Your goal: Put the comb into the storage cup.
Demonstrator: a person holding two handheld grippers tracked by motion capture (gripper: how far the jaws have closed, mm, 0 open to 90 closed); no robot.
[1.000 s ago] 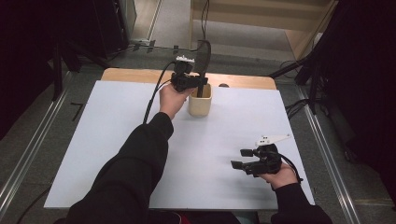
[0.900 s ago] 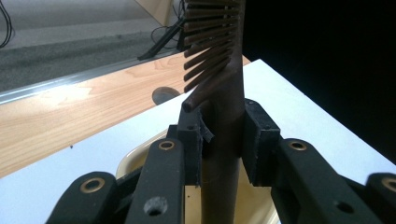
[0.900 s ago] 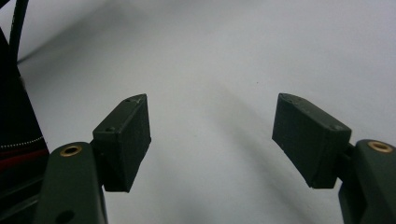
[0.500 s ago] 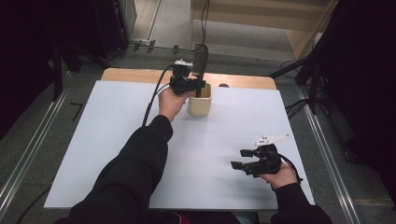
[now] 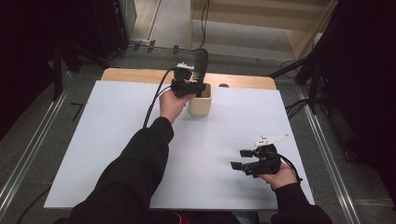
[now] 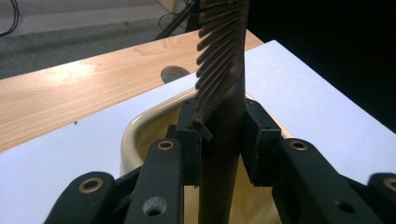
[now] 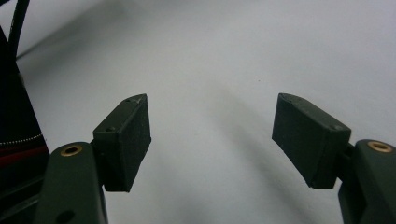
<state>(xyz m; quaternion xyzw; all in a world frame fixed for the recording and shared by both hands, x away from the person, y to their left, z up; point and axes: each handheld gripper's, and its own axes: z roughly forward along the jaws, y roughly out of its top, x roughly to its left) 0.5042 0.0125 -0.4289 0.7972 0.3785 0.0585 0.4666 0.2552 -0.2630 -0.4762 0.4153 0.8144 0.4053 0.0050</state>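
A dark slotted spatula (image 5: 201,59) stands upright with its handle (image 6: 220,158) reaching down into a cream cup (image 5: 201,103) at the back middle of the white board. My left gripper (image 5: 190,87) is shut on the handle just above the cup's rim (image 6: 133,135), and its pads (image 6: 190,140) press both sides under the slotted head (image 6: 219,51). At the front right, my right gripper (image 5: 239,159) hovers low over the board, pointing left. Its jaws stand wide open with nothing between the pads (image 7: 125,140).
The white board (image 5: 116,140) lies on a wooden table whose bare strip (image 5: 135,74) shows at the back. A small dark round thing (image 6: 173,73) sits on the wood behind the cup. A cable (image 5: 156,98) trails from the left gripper over the board.
The left gripper and the spatula have sunk slightly over the cup. The right gripper has kept still.
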